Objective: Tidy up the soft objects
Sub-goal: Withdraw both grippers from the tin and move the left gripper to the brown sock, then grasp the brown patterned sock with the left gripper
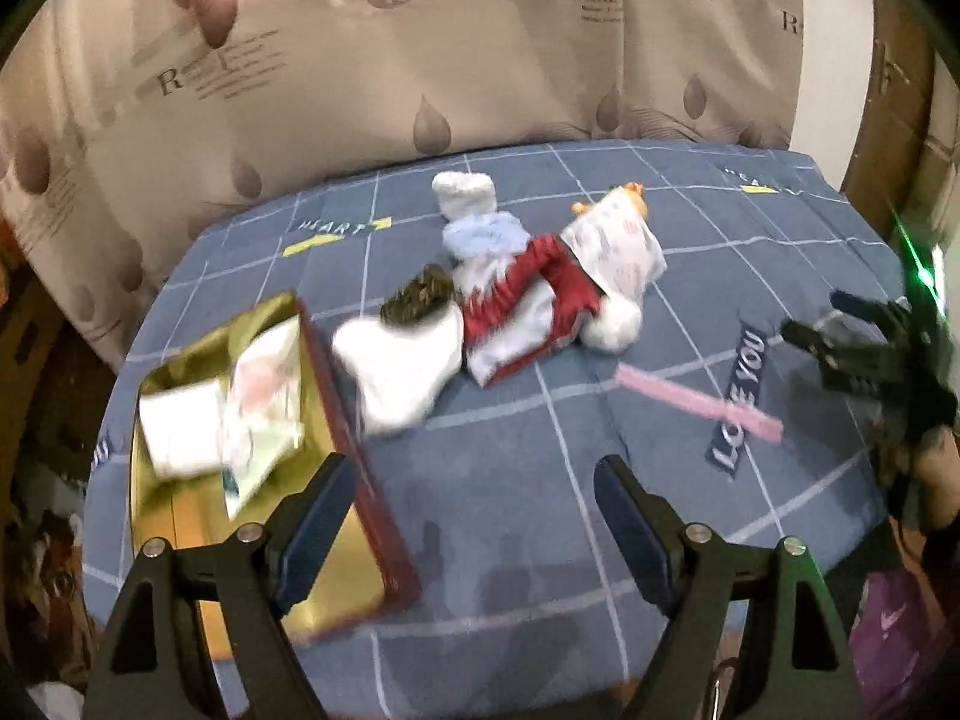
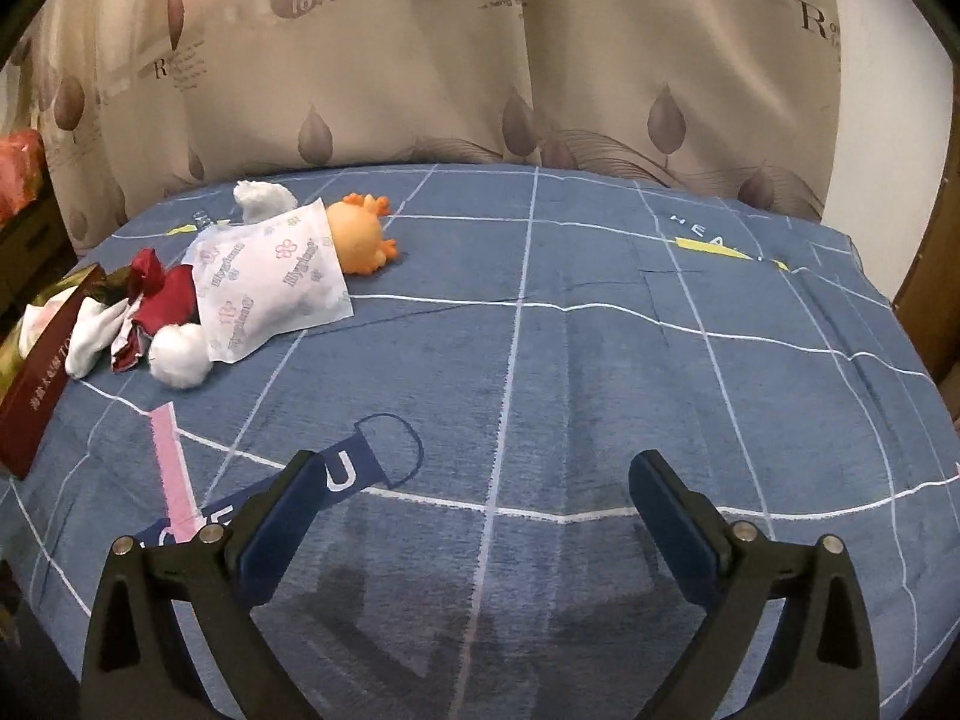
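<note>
A pile of soft things lies on the blue checked bedspread (image 1: 540, 480): a white sock (image 1: 402, 366), a red cloth (image 1: 534, 288), a white pompom (image 1: 615, 321), a light blue cloth (image 1: 486, 234), a tissue pack (image 1: 618, 246) and an orange plush toy (image 2: 360, 234). A gold-lined box with red sides (image 1: 336, 456) at the left holds a white cloth (image 1: 180, 432) and a tissue pack (image 1: 264, 402). My left gripper (image 1: 474, 516) is open and empty, next to the box's right wall. My right gripper (image 2: 474, 510) is open and empty over bare bedspread, far right of the pile; it also shows in the left wrist view (image 1: 840, 330).
A pink strip (image 1: 702, 402) lies on the bedspread right of the pile, over a "LOVE YOU" print. A beige curtain (image 2: 480, 72) hangs behind the bed. Dark clutter sits beyond the bed's left edge, and a wooden frame stands at the far right.
</note>
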The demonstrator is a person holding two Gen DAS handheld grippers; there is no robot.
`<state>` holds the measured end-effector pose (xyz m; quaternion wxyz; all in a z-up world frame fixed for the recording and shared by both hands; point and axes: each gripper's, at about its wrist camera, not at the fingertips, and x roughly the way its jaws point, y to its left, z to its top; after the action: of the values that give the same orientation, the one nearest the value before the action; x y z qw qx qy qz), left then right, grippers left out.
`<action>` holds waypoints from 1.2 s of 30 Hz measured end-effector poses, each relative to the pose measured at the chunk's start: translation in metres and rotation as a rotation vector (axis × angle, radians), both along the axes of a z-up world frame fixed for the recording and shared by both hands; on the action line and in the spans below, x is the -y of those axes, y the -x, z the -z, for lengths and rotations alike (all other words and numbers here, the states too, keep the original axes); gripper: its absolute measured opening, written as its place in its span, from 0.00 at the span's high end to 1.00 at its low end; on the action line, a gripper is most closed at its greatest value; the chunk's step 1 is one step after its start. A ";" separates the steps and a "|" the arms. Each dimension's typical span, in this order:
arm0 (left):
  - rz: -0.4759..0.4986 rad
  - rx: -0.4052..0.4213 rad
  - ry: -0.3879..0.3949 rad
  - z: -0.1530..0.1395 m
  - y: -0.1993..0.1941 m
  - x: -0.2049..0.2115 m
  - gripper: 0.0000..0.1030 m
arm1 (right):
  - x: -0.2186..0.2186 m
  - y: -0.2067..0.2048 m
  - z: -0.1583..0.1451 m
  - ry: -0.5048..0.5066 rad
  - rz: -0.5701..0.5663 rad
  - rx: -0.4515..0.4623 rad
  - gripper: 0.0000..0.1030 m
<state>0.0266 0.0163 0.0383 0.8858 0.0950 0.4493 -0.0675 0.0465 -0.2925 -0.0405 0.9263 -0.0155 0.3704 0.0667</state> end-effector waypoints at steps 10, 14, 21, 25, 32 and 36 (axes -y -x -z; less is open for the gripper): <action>0.136 -0.115 0.030 0.020 -0.058 0.030 0.19 | 0.006 0.001 -0.001 -0.065 -0.028 0.004 0.02; 0.075 -0.161 0.012 0.034 -0.087 0.016 0.19 | 0.008 0.002 -0.001 -0.084 -0.044 0.004 0.02; 0.218 -0.218 -0.223 0.045 -0.141 0.001 0.19 | 0.007 0.000 -0.001 -0.100 -0.067 -0.005 0.02; 0.289 -0.290 -0.179 0.054 -0.168 -0.008 0.18 | 0.007 -0.002 0.001 -0.107 -0.066 -0.023 0.02; 0.353 -0.369 0.016 0.069 -0.190 -0.023 0.37 | 0.003 -0.010 0.008 -0.107 -0.089 -0.078 0.02; 0.322 -0.332 0.050 0.061 -0.189 -0.034 0.49 | 0.000 -0.013 0.012 -0.109 -0.102 -0.101 0.02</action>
<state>0.2158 0.0502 -0.0232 0.7797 0.1312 0.5659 -0.2336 0.0597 -0.2928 -0.0521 0.9013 0.0193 0.4113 0.1343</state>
